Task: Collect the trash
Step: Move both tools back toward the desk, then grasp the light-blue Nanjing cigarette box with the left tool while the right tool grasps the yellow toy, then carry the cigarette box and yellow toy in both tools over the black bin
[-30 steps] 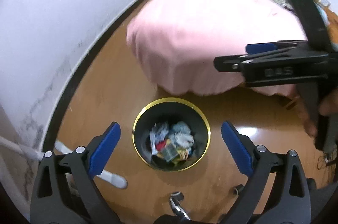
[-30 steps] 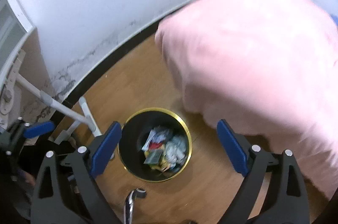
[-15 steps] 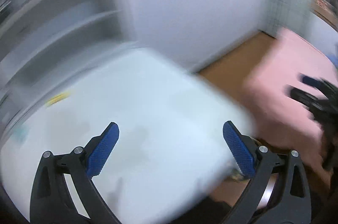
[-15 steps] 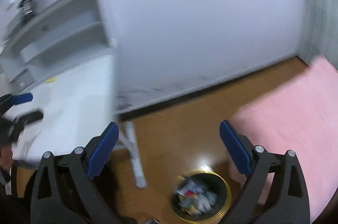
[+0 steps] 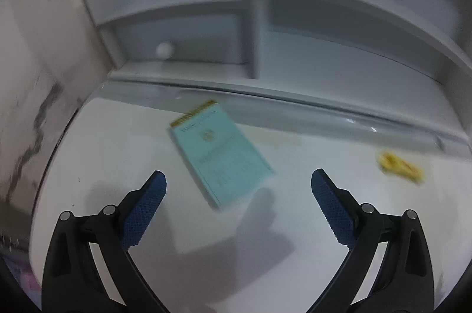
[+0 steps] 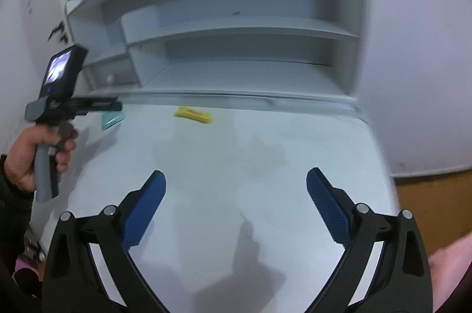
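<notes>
A flat pale-blue packet (image 5: 220, 153) with a gold top edge lies on the white desk (image 5: 118, 153), just ahead of my open left gripper (image 5: 238, 205), between the lines of its fingers. A yellow wrapper (image 5: 401, 165) lies further right near the desk's back. In the right wrist view the same yellow wrapper (image 6: 193, 114) sits at the back of the desk (image 6: 265, 153), well ahead of my open, empty right gripper (image 6: 236, 203). The blue packet (image 6: 112, 119) shows partly under the left tool (image 6: 70, 106), held by a hand (image 6: 32, 156).
White shelves (image 5: 324, 26) rise behind the desk, with a small drawer knob (image 5: 163, 49) at the left. A stained wall (image 5: 35, 76) borders the desk's left side. Wooden floor (image 6: 433, 206) and pink fabric (image 6: 451, 262) lie past the desk's right edge.
Both grippers swung up from above the floor bin full of trash to the white desk. The bin has left both views; the blue packet and yellow wrapper have come into view.
</notes>
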